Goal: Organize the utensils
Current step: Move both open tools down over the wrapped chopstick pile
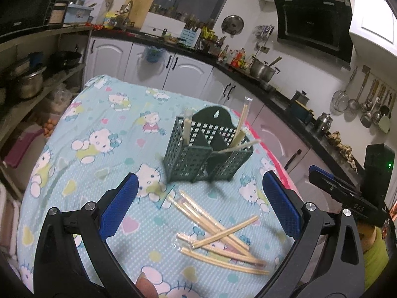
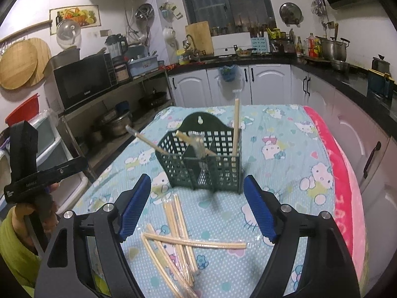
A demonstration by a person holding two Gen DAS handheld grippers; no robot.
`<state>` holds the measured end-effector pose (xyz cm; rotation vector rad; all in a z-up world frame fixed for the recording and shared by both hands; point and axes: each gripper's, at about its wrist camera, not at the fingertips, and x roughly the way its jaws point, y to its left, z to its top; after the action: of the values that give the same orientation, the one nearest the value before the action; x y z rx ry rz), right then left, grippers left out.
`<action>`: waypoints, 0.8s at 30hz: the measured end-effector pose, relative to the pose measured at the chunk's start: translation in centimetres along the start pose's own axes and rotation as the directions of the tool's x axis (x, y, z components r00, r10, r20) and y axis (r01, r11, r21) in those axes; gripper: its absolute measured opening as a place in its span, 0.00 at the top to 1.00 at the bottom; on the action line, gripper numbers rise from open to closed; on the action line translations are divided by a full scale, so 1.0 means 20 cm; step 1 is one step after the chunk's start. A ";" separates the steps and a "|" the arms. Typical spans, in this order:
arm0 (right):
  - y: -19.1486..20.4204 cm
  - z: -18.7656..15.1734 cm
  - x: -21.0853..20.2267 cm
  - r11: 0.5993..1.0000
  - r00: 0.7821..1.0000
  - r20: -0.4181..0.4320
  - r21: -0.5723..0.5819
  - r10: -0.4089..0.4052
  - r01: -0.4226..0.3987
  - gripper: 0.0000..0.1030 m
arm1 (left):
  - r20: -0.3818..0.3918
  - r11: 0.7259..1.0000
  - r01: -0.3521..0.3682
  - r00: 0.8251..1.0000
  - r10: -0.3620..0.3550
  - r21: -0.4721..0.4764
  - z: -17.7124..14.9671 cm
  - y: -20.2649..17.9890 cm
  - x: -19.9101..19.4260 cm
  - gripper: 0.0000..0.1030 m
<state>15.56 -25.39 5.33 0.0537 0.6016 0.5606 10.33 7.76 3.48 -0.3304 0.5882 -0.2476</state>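
1. Hovering above the desk (image 1: 104,129): left hand-held gripper (image 1: 198,208), blue fingers (image 1: 119,206) spread wide apart, nothing between them.
2. Right hand-held gripper (image 2: 197,209): same state, fingers (image 2: 259,211) well apart, empty, also above the desk (image 2: 285,181).
3. Green lattice utensil holder (image 1: 206,146) stands upright on the cartoon-cat tablecloth (image 1: 82,164), beyond both sets of fingertips. Multi-compartment, tall back plate with a hanging hole.
4. Inside the holder (image 2: 203,161): a few wrapped chopsticks (image 1: 242,121), one near-upright in the right-side compartment (image 2: 235,126), others leaning out at angles (image 2: 146,140). Exact compartment for the leaning ones: cannot tell.
5. Loose pile of wrapped chopsticks (image 1: 218,233) lies flat on the cloth, near the holder's front, between the gripper fingers in both views (image 2: 178,238). Sticks cross over each other; clear wrappers visible.
6. Pink blanket (image 2: 347,198) runs along the desk's right edge under the cloth.
7. Each wrist view catches the other gripper's body at the frame edge, held in a hand with a yellow-green sleeve (image 2: 17,243).
8. Background: kitchen counters, a steel pot (image 1: 263,68) on the stove, a microwave (image 2: 82,80) on a shelf.
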 end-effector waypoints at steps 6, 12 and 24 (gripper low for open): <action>-0.01 -0.06 0.01 1.000 0.999 -0.031 -0.001 -0.009 0.009 0.28 | -0.027 1.000 -0.014 1.000 0.014 -0.004 -0.06 0.02 0.01 0.10; -0.04 -0.11 0.01 0.999 0.998 -0.052 -0.001 -0.045 0.045 0.28 | -0.064 1.000 -0.024 0.998 0.024 -0.005 -0.13 0.03 0.05 0.10; -0.11 -0.22 0.01 0.996 0.992 -0.079 0.004 -0.094 0.095 0.28 | -0.135 0.999 -0.052 0.990 0.052 0.006 -0.25 0.08 0.10 0.10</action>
<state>14.38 -27.61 1.03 0.0099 0.6798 0.4705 9.33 7.32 -2.03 -0.2968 0.7288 -0.2212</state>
